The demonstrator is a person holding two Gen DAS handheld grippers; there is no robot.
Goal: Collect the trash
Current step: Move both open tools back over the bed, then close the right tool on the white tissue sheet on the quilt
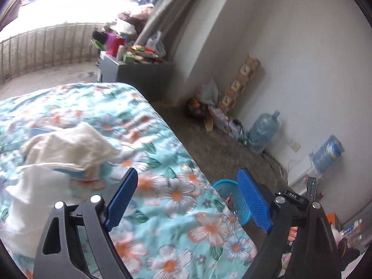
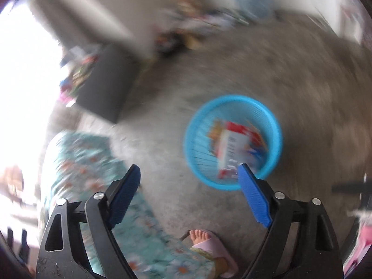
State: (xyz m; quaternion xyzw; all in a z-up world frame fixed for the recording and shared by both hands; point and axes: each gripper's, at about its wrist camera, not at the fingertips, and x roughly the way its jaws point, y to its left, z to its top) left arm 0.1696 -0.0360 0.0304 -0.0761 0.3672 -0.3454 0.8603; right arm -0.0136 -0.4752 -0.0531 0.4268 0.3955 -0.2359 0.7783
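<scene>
Below, blue basket with trash.

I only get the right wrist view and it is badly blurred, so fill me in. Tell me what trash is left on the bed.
Observer: Crumpled white tissues lie on the floral bedspread, ahead and to the left of the left gripper.
Operator: Report whether that gripper holds anything.
Observer: Nothing; its jaws stand wide apart over the bed's edge.
Operator: Say where the bin sits from that side.
Observer: The blue basket is on the floor right beside the bed, partly hidden behind the gripper's right finger.
Operator: Name what is along the wall.
Observer: A large water jug stands on the floor against it, with a heap of wrappers and bags further along.
</scene>
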